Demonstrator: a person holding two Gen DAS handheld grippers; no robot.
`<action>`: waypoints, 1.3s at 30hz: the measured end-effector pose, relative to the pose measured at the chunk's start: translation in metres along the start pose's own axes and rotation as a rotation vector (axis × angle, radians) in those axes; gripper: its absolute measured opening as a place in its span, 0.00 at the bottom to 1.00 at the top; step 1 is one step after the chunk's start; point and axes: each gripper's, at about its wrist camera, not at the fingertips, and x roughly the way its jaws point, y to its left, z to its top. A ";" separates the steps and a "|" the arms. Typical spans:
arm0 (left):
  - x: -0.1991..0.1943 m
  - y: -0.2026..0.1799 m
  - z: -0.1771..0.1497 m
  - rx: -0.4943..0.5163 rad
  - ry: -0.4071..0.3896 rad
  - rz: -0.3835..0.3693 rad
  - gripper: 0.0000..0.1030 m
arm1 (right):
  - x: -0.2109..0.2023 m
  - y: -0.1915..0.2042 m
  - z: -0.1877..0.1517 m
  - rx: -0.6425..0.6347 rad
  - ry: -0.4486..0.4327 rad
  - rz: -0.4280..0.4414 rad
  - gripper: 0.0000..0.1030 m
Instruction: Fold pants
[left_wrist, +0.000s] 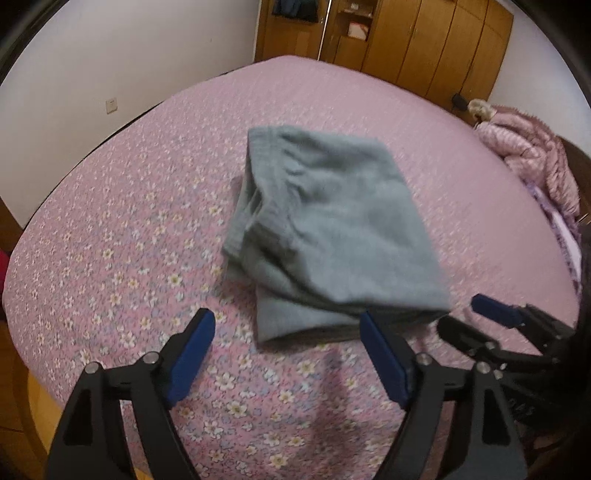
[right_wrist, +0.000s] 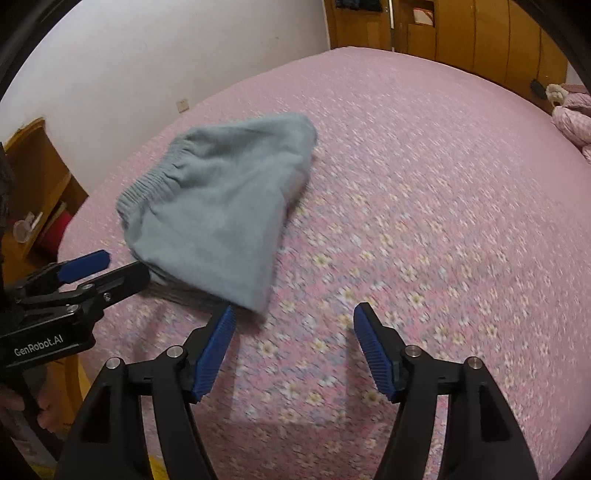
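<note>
The grey pants (left_wrist: 325, 229) lie folded into a compact stack on the pink flowered bedsheet (left_wrist: 147, 221). In the right wrist view the pants (right_wrist: 214, 218) show their elastic waistband at the left. My left gripper (left_wrist: 286, 332) is open and empty, just in front of the stack's near edge. It also shows in the right wrist view (right_wrist: 107, 264) at the left, beside the stack. My right gripper (right_wrist: 293, 314) is open and empty, near the stack's near right corner. It shows in the left wrist view (left_wrist: 461, 317) at the right.
A wooden wardrobe (left_wrist: 424, 37) stands beyond the far end of the bed. A pink padded garment (left_wrist: 532, 155) lies at the bed's right edge. A white wall (left_wrist: 110, 74) runs along the left. A wooden bedside shelf (right_wrist: 40, 177) stands at the left.
</note>
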 end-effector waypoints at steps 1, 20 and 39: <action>0.003 0.000 -0.002 -0.001 0.007 0.002 0.81 | 0.001 -0.002 -0.003 0.006 0.003 -0.004 0.66; 0.034 -0.021 -0.004 -0.011 0.063 0.064 0.94 | 0.010 -0.008 -0.011 -0.025 -0.006 -0.057 0.68; 0.049 -0.034 -0.007 -0.011 0.059 0.083 0.97 | 0.017 -0.006 -0.013 -0.023 -0.016 -0.053 0.73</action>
